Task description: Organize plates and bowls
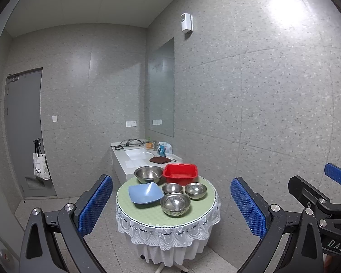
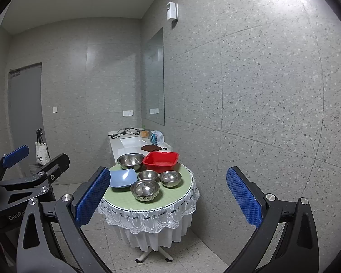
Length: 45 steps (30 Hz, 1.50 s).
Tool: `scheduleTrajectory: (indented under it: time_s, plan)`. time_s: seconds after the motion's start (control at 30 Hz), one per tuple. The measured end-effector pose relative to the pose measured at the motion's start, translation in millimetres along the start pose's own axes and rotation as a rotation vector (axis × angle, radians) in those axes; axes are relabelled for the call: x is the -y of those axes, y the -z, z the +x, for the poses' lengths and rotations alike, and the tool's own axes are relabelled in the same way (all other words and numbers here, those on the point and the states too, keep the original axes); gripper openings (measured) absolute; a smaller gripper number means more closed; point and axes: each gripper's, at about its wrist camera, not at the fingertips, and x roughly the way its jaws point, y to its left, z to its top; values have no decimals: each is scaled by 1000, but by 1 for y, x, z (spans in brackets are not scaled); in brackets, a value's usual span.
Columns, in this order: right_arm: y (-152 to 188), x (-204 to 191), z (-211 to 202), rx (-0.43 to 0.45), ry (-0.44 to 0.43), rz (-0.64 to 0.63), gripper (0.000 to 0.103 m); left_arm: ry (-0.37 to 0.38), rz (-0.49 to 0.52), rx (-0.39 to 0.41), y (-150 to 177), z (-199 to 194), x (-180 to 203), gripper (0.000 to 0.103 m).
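You are holding the left gripper [image 1: 171, 207] and right gripper [image 2: 168, 196] spread wide, gripping nothing, well short of the round table [image 1: 200, 213], where steel bowls [image 1: 175, 203], a blue plate [image 1: 144, 193] and a red basin [image 1: 180, 174] are sitting.

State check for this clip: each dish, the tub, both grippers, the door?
Left gripper: open, empty
Right gripper: open, empty
Red tub: upright, empty
Large steel bowl: upright, empty
Three small steel bowls: upright, unstacked
Blue dish: upright, empty
Door: closed
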Motion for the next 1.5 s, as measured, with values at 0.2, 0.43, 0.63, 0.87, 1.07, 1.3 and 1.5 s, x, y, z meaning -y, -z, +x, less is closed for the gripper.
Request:
scheduleTrajectory:
  time_s: [0.2,0.43,0.63,0.87,1.07,1.3,1.5]
  plan:
    - [1,-2,3,-2,-3,1,103,-1,-1,0,0,3,-1,102]
    - [0,-4,6,1,-4,-1,103,-3,-3,4,0,6,-4,102]
    - [-1,-6,8,-1,-7,-1,103,-5,-4,4,1,9,-5,102]
    - [-2,-10,16,-5,-7,-4,103,-4,-5,0,2,14,-8,102]
    - [-1,-15,24,-9,-6,-5,103,-6,-9,-5,3,25,-13,102]
    - [1,-22,40,-16,-9,-4,103,-7,-8,-12,5,42,-25,102]
    - [4,-31,56,-22,-12,1,103,-14,-7,-21,4,60,-38,102]
